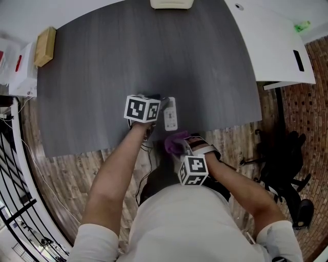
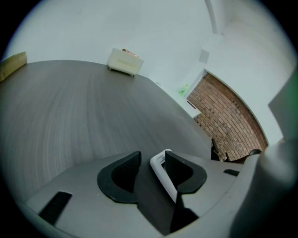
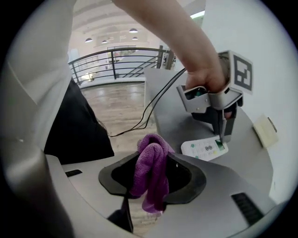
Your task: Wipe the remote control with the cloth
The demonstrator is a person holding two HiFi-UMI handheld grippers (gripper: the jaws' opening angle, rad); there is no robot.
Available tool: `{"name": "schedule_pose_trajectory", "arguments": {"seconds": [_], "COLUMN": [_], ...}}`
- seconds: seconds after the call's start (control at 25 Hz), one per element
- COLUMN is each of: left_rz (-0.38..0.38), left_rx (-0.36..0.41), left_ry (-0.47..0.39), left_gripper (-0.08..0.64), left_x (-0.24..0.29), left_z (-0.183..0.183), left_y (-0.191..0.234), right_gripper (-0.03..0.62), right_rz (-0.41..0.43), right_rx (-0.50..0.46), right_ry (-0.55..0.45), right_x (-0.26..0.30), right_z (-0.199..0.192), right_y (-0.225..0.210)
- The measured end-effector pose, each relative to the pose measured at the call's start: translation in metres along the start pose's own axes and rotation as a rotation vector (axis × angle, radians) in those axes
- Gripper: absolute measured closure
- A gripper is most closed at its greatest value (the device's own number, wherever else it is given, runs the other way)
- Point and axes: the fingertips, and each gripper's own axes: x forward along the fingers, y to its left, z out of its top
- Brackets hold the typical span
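Since the remote (image 1: 170, 113) is small, hard and light with a smooth shell, I think it will slide on the table if it is rubbed and not held. It lies flat near the front edge of the dark grey table (image 1: 128, 51), buttons up. The best place to hold it looks like the long sides near one end, so the buttons stay free for wiping. The left tongs (image 2: 152, 158) are spread, with one end of the remote between them. The remote leans on one jaw and there is a gap to the other, so it is not pinched.

The cloth (image 3: 151, 172) is purple, soft and floppy. I think it will bend round corners and will not scratch. The right tongs (image 3: 153, 155) pinch it tight in a bunch, and a loose end hangs down. They hold it just off the table edge, near the remote but apart from it.

The table top is flat with a fine grain. A wooden block (image 1: 45, 46) sits at its far left corner and a white box (image 1: 171, 3) at its far edge, both well apart from the remote. Below is a wooden floor (image 1: 66, 174) with a black cable (image 3: 153, 107) hanging down to it. Red bricks (image 1: 307, 102) show on the right.
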Motion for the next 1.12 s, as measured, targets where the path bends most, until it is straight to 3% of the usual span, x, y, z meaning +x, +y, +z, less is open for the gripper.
{"name": "schedule_pose_trajectory", "arguments": {"seconds": [0.24, 0.4, 0.6, 0.76, 0.84, 1.0, 1.08, 1.12], "left_rz": [0.0, 0.004, -0.01, 0.002, 0.039, 0.068, 0.062, 0.061], "left_rx": [0.022, 0.075, 0.088, 0.095, 0.188, 0.501, 0.565, 0.562], "left_ry": [-0.006, 0.012, 0.01, 0.009, -0.005, 0.032, 0.069, 0.079], "left_gripper": [0.399, 0.4, 0.399, 0.4, 0.414, 0.414, 0.416, 0.416], "left_x": [-0.001, -0.001, 0.001, -0.004, -0.015, -0.011, 0.0, 0.004], "left_z": [-0.002, -0.001, -0.001, 0.003, 0.007, 0.002, -0.009, -0.013], "left_y": [-0.001, -0.001, -0.006, -0.004, -0.008, -0.046, -0.057, -0.057], "right_gripper": [0.42, 0.421, 0.42, 0.42, 0.42, 0.42, 0.42, 0.42], "right_rz": [-0.01, -0.052, -0.134, -0.227, -0.249, -0.278, -0.293, -0.298], "right_rx": [0.218, 0.363, 0.542, 0.6, 0.617, 0.629, 0.608, 0.592], "right_ry": [-0.035, 0.002, 0.052, 0.101, 0.105, 0.117, 0.13, 0.136], "right_x": [0.005, -0.007, -0.032, -0.05, -0.047, -0.036, -0.033, -0.032], "right_z": [0.014, -0.022, -0.079, -0.107, -0.107, -0.106, -0.102, -0.099], "right_y": [-0.025, -0.037, -0.063, -0.09, -0.097, -0.099, -0.1, -0.1]}}
